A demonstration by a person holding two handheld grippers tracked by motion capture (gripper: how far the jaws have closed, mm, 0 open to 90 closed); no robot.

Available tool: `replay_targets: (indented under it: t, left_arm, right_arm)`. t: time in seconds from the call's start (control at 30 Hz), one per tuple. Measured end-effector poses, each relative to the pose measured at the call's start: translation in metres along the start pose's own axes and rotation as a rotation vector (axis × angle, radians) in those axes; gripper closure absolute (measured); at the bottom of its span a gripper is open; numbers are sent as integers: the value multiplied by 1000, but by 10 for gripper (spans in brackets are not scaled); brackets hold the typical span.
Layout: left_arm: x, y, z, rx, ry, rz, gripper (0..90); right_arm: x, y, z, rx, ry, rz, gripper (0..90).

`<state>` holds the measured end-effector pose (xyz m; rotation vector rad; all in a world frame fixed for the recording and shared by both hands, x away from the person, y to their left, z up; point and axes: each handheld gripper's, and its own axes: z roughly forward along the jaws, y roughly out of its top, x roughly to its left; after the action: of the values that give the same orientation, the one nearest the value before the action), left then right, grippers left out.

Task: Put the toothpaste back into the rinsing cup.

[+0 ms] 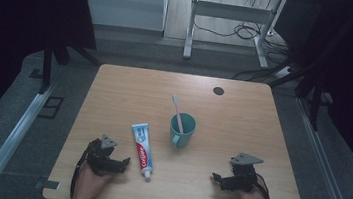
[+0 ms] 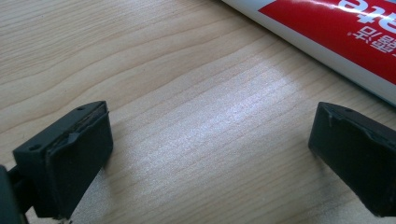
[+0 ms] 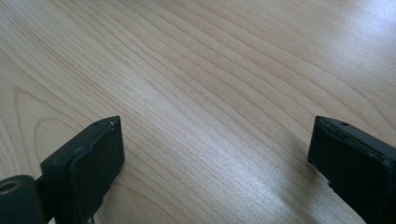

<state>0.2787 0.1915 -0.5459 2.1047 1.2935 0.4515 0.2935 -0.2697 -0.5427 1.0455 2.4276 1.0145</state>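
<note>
Both my grippers rest low on the surface (image 1: 115, 87), fingers spread wide, empty.
My left gripper (image 1: 124, 162) sits just beside the toothpaste (image 1: 142, 148); my right gripper (image 1: 216, 177) lies well apart.

A red, white and blue toothpaste tube (image 1: 141, 149) lying flat on the light wooden table (image 1: 242, 122) carries the only lettering. In the high view, white brand lettering runs along its red band, too small to read with certainty. In the left gripper view, the tube (image 2: 327, 28) shows parts of white characters on red, cut off by the picture's edge and not legible.
</note>
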Motion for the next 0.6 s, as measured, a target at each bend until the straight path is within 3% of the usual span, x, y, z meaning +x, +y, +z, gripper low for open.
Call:
replay_targets:
  t: [0.27,0.37,0.47,0.6]
  left_arm:
    - [2,1,-3,-10,7,-6,86]
    - [3,1,-5,-14,-13,-14,133]
    - [1,2,-7,-20,-9,-4,149]
    - [-2,6,-13,-43,-4,21,243]
  right_arm:
    - [-1,0,0,2,1,8,50]
    - [-1,0,0,2,-1,10,52]
    - [-1,0,0,1,-3,11,53]
    - [-1,0,0,1,-3,13,55]
